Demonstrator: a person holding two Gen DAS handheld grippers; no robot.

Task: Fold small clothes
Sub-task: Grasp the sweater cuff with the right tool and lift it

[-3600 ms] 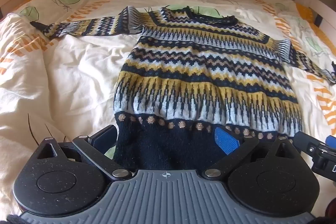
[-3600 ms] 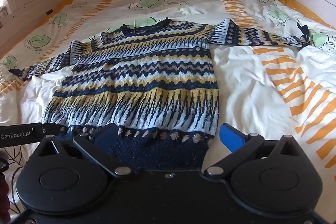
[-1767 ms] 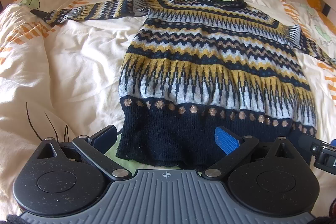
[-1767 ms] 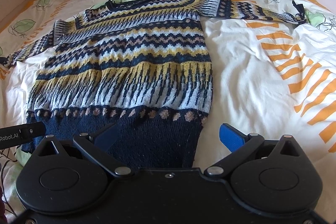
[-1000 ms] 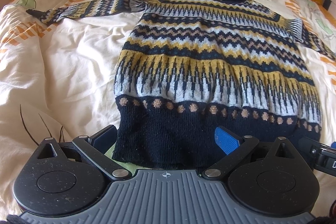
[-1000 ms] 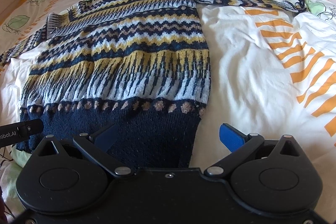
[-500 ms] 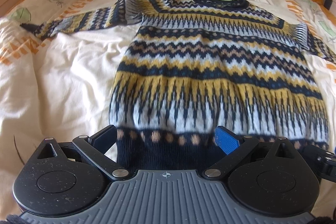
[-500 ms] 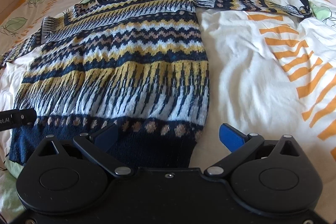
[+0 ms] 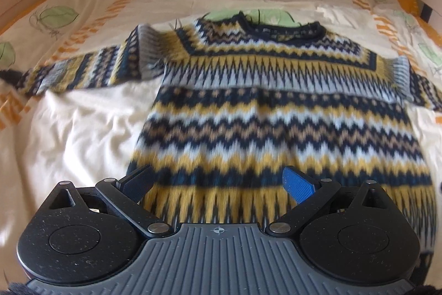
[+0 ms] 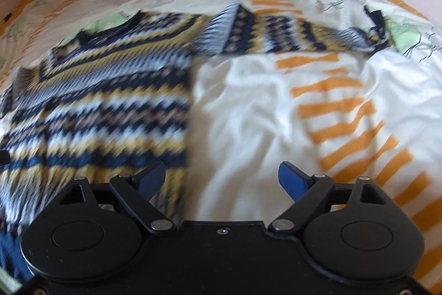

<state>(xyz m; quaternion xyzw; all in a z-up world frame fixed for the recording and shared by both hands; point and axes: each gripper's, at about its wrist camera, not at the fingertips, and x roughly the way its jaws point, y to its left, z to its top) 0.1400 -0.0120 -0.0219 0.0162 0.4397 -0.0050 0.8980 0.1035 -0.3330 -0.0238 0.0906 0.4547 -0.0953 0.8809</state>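
Patterned knit sweater spread flat on the bed's duvet.
Left gripper gapes above the blurred lower body; right gripper is closing, apparently pinching nothing, at the sweater's side edge.

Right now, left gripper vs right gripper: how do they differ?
The left gripper has sweater body across the whole gap between its fingers; the right gripper has only the sweater's side edge by one finger, the rest bare bedsheet. The left stands wide; the right's fingers are closing. Shared: neither presses on the fabric.
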